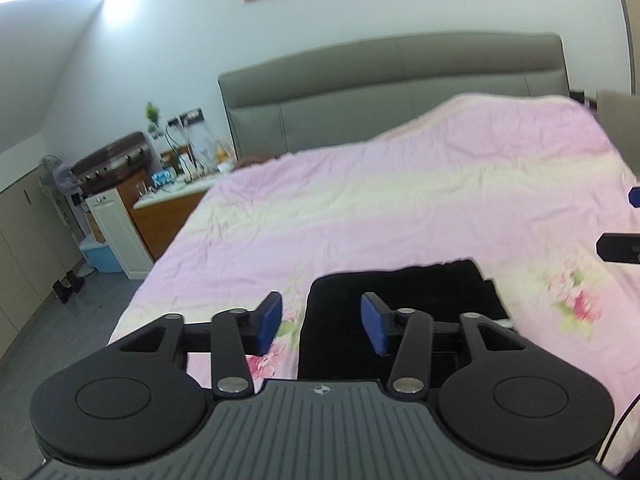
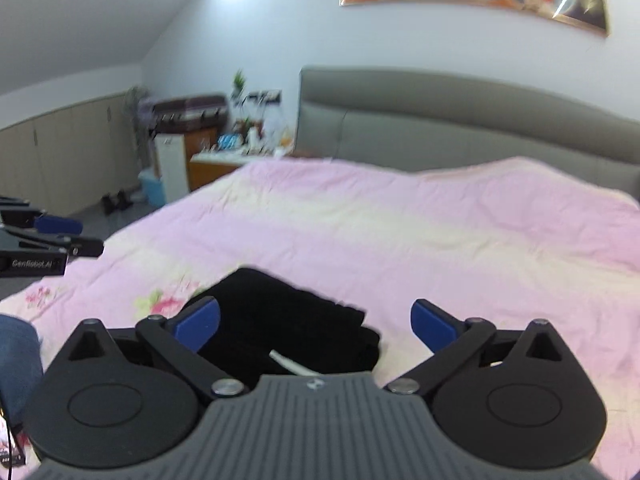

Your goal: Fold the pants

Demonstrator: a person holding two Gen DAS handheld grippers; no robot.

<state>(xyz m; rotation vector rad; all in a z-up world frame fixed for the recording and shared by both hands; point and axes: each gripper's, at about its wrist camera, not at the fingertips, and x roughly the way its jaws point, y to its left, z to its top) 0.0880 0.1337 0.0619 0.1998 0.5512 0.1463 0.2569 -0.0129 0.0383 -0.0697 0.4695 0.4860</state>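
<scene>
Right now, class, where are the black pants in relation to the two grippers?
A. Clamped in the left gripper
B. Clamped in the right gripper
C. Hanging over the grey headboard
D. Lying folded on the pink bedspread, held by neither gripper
D: the black pants lie as a folded bundle on the pink bedspread, while the left gripper and right gripper stand open with nothing between their pads.

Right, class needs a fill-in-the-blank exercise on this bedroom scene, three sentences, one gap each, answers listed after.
1. The folded pants lying on the bed are ____ in colour.
2. The bedspread under them is mostly ____ with a flower print.
3. The left gripper and right gripper both hold ____ between their blue pads.

Missing words: black; pink; nothing
</scene>
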